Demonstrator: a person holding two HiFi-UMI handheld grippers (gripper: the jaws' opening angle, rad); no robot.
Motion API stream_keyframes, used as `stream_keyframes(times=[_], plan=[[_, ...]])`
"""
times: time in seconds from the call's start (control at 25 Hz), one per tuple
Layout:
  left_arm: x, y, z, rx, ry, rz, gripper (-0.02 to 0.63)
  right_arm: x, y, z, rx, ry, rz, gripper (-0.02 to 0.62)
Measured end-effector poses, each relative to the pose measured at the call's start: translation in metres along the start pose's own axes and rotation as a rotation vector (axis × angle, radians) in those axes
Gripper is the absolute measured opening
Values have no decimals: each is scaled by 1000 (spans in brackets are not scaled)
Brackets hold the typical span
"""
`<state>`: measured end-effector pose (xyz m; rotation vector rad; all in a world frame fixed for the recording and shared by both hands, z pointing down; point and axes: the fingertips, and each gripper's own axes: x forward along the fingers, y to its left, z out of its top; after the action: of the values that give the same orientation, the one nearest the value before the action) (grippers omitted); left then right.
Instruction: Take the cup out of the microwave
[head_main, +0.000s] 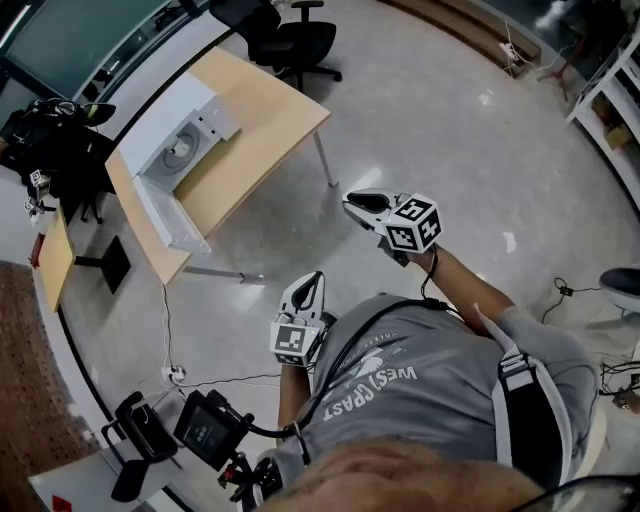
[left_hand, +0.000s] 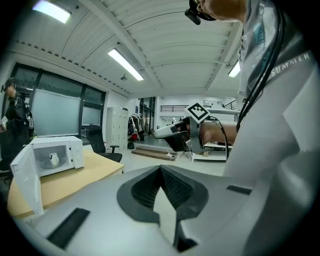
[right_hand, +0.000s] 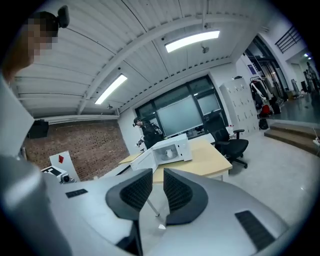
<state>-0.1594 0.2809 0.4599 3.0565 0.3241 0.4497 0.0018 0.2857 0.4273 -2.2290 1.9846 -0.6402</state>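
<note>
Standing well off the open microwave (left_hand: 75, 150), cup (left_hand: 54, 159) probably inside. Holding left gripper (left_hand: 161, 172) pressed together, right gripper (right_hand: 152, 187) barely spread, empty. Needing a square approach, wider jaws.

Microwave (head_main: 190, 140) front is left unblocked: door (head_main: 172, 222) is swung wide to the cavity's L side and stands as the one obstacle on that flank. Cup (left_hand: 54, 159) is seen alone inside, w/ free room around it. Bare tabletop (head_main: 265, 125) is left in front of the cavity. Open floor (head_main: 430, 120) is seen btwn person and table. Office chair (head_main: 295, 40) is parked by the far table corner, well apart from the opening.
</note>
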Motion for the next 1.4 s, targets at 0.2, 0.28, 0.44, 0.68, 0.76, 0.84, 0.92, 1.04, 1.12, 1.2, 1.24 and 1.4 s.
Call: stream_keyframes(times=[0.2,0.28,0.44,0.68,0.76,0.84,0.92,1.04,1.12,1.2,1.24,1.4], plan=[[4,-4,-5,-12,5,-14,43,5,-3,-15,23,36,-4,75],[6,-3,-9,-20,10,-19,43,6,-6,-20,33,46,-11,75],[9,-3,-13,-32,18,-35,43,5,-13,-27,55,57,-34,75],[10,-6,-24,-33,33,-57,43,2,-11,-41,84,74,-53,75],[8,-7,-26,-35,37,-66,43,3,-7,-47,93,85,-53,75],[3,-9,-28,-39,37,-65,43,3,-2,-52,103,95,-53,75],[-3,-7,-29,-50,35,-48,43,3,2,-55,111,102,-46,75],[-13,-1,-28,-97,23,-9,43,9,11,-53,114,109,-21,75],[-19,3,-27,-125,13,13,43,16,16,-49,107,111,-1,75],[-24,7,-28,-133,7,35,43,24,20,-46,98,112,17,75],[-26,8,-29,-138,5,46,43,28,22,-46,95,114,26,75],[-29,16,-34,-177,-4,67,43,40,29,-53,93,140,54,75]])
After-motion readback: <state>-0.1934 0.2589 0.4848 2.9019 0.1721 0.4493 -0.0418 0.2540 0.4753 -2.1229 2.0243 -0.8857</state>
